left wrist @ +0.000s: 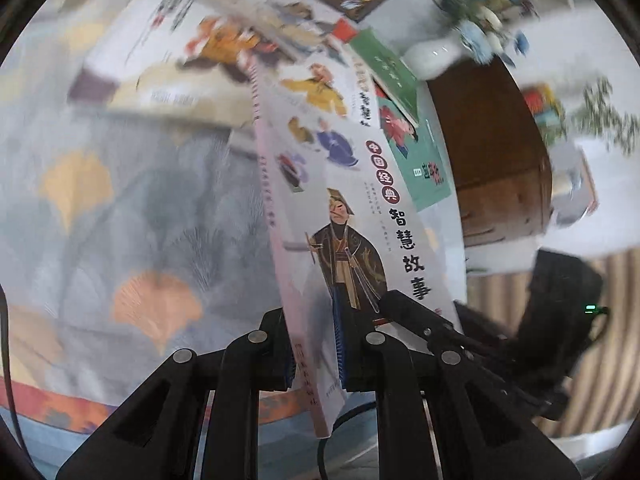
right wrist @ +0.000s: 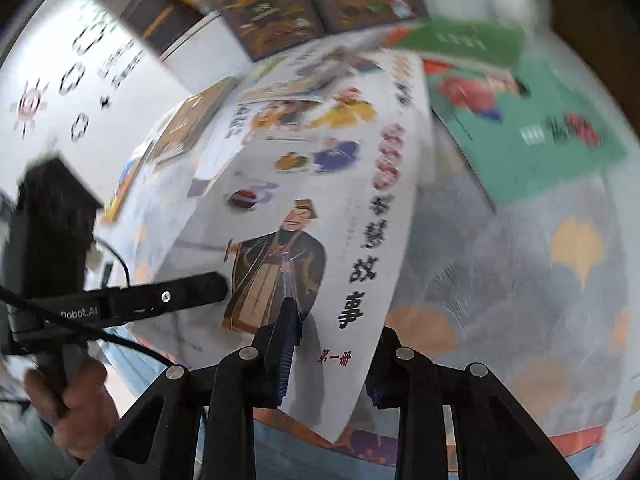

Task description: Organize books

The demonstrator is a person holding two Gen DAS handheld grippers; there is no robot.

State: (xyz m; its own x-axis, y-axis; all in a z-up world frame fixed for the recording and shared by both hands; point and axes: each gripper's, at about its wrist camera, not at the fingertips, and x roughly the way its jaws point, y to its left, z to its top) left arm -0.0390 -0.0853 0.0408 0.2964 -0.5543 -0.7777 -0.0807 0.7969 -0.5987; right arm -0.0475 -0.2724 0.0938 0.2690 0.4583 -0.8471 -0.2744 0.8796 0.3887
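From the left wrist camera, the left tool [left wrist: 318, 354] is clamped on the lower edge of a white storybook [left wrist: 344, 216], its spine edge running up the middle of the picture and its cover, with a robed figure and black characters, facing right. The book is lifted off the patterned tablecloth [left wrist: 120, 208], tilted rather than flat. The right tool [left wrist: 412, 312] shows from the side here, reaching in from the right, its tip against the cover beside the robed figure. Only this view shows a white vase [left wrist: 430, 54] with blue flowers, a brown wooden cabinet [left wrist: 492, 152] and a striped floor at the right. A green book [left wrist: 416, 156] lies behind the storybook, and more books lie blurred at the top.

From the right wrist camera, the same storybook [right wrist: 320, 216] fills the centre with its cover facing the lens. The right tool [right wrist: 332, 354] has its jaws nearly shut on the book's lower right corner, one blue pad on the cover, the other behind the edge. The left tool [right wrist: 176, 292] reaches in from the left, and only here is the person's hand [right wrist: 76, 404] on its handle visible. The green book [right wrist: 532, 136] lies on the desk at upper right, apart from the tools; dark brown books [right wrist: 304, 4] lie at the top.
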